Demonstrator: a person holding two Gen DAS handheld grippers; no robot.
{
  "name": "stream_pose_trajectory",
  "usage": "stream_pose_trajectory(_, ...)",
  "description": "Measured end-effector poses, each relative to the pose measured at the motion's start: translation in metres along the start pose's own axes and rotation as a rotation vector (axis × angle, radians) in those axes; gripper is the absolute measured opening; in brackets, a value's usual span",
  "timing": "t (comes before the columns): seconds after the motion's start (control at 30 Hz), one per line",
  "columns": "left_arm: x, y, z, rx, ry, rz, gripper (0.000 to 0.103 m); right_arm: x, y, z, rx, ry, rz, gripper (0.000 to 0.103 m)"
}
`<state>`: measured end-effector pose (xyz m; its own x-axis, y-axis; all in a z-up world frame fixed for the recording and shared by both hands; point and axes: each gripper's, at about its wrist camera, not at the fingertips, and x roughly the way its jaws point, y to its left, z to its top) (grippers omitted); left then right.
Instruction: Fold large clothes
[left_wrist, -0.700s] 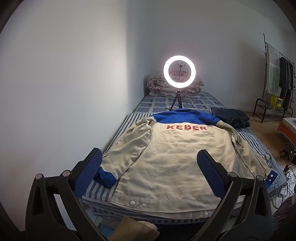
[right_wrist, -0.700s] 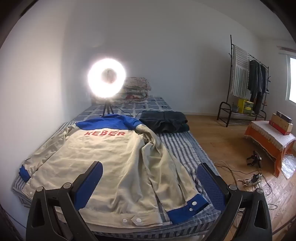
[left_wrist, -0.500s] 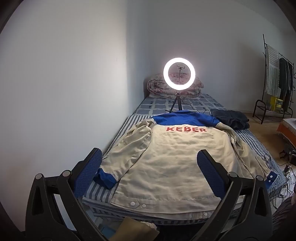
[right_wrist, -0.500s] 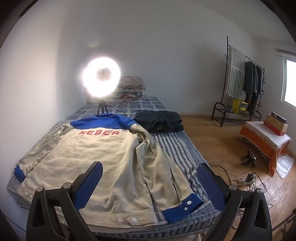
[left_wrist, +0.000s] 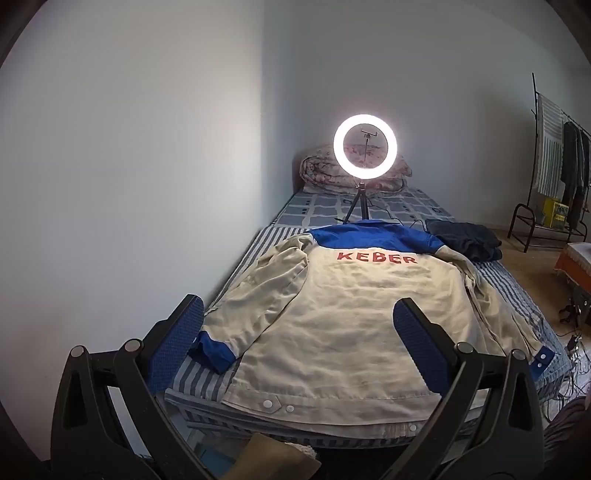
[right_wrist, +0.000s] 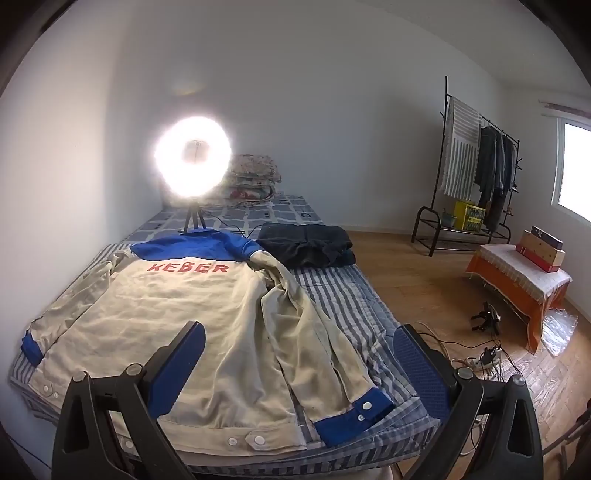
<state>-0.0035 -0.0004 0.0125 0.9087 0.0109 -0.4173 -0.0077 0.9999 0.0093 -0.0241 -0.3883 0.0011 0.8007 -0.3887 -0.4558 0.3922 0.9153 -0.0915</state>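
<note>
Both wide, empty tongs (left_wrist: 295, 338) (right_wrist: 299, 350) nearer jacket (left_wrist: 332, 314); ring light (left_wrist: 365, 147) beyond collar.

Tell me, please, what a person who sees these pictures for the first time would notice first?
The glowing ring light on its small tripod stands at the far part of the bed, in front of a folded quilt. Nearer, a beige jacket with blue shoulders and red letters "KEBER" lies spread back-up across the striped bedding, both sleeves out to the sides. A dark folded garment rests beside its collar, toward the room.
</note>
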Motion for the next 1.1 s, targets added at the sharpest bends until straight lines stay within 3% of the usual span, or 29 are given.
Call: stream_pose_trajectory(1.1, 0.003, 0.009, -0.003, -0.017, 0.002, -0.011, 0.103, -0.003, 0.02, 0.009, -0.02, -0.033, 0.053, 0.103)
